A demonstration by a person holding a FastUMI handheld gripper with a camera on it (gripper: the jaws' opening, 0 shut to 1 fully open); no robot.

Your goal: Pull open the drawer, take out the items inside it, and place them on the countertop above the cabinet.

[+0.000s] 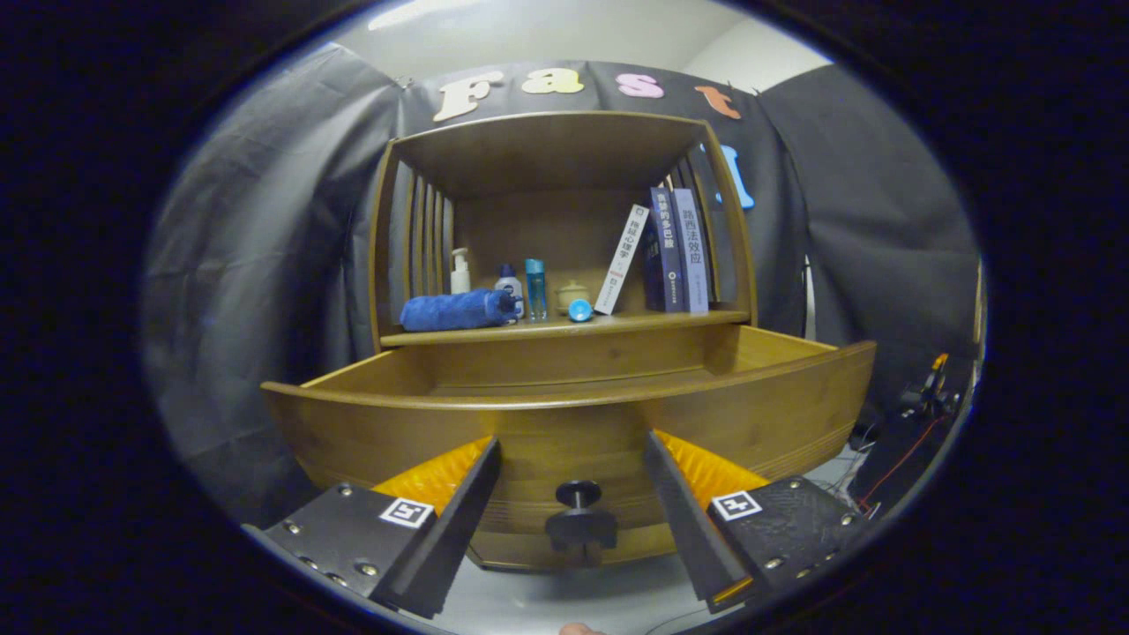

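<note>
The wooden drawer (564, 414) stands pulled out of the cabinet toward me, its front panel just ahead of the fingers. Its dark round knob (579, 507) sits between my two fingers without touching either. My gripper (571, 459) is open, fingers spread wide on both sides of the knob. The drawer's inside is mostly hidden by its front wall; I see no items in the visible part. The countertop (564, 326) above the drawer carries a rolled blue towel (459, 310), small bottles (509, 287), a little pot (571, 294), a blue cap (579, 310) and leaning books (670, 251).
The cabinet has an upper hutch (547, 141) with slatted sides over the countertop. Black cloth hangs behind and on both sides. Cables and a stand (926, 397) sit at the right beyond the drawer's corner. Pale floor lies below the drawer.
</note>
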